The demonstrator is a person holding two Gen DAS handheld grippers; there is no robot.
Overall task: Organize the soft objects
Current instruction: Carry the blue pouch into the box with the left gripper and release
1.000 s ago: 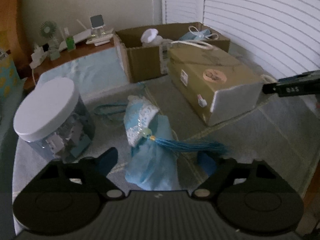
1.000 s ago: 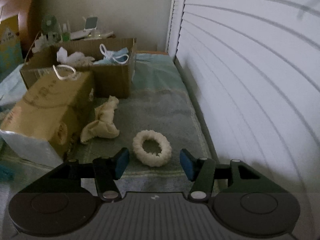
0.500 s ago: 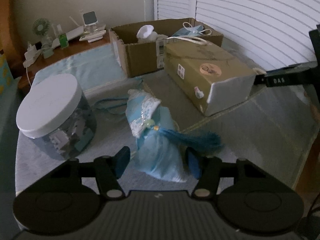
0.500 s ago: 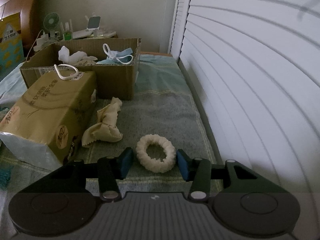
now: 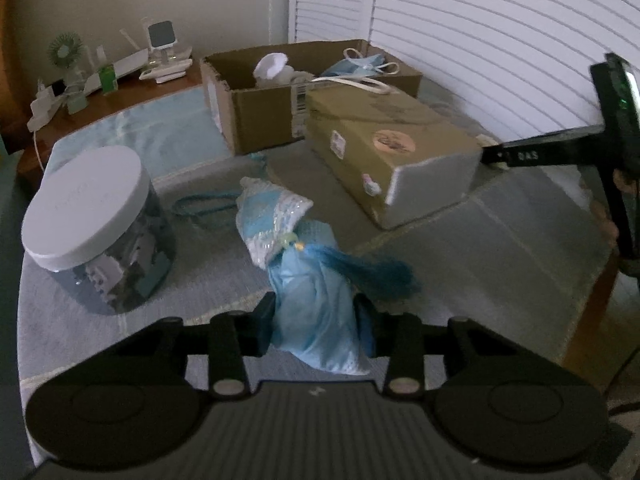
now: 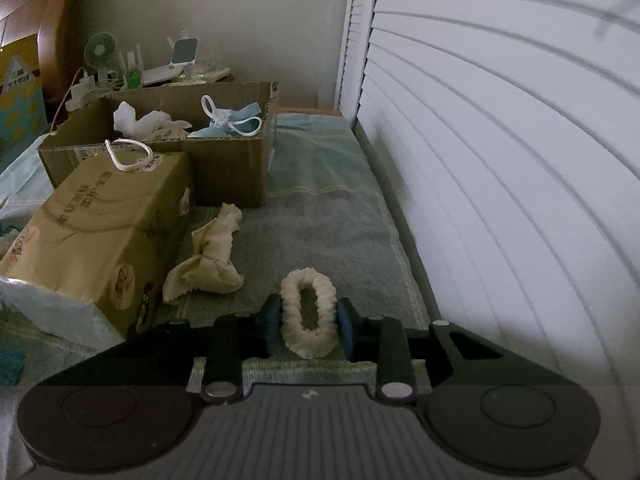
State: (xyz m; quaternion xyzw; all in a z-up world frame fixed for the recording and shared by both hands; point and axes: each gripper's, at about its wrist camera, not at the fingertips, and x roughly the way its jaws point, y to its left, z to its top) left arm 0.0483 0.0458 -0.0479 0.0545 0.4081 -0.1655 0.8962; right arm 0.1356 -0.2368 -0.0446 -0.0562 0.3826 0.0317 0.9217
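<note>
Scrunchie [image 6: 308,318], lower centre, squeezed into an oval between right gripper [image 6: 308,326] fingers | blue pouch [image 5: 310,288], lower centre, pinched by left gripper [image 5: 316,322] | cardboard box [image 6: 224,156] sits upper left

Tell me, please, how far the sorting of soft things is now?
Done: masks and white cloths lie in the cardboard box. In hand: left gripper squeezes the blue pouch; right gripper squeezes the scrunchie. Left: the cream cloth.
</note>
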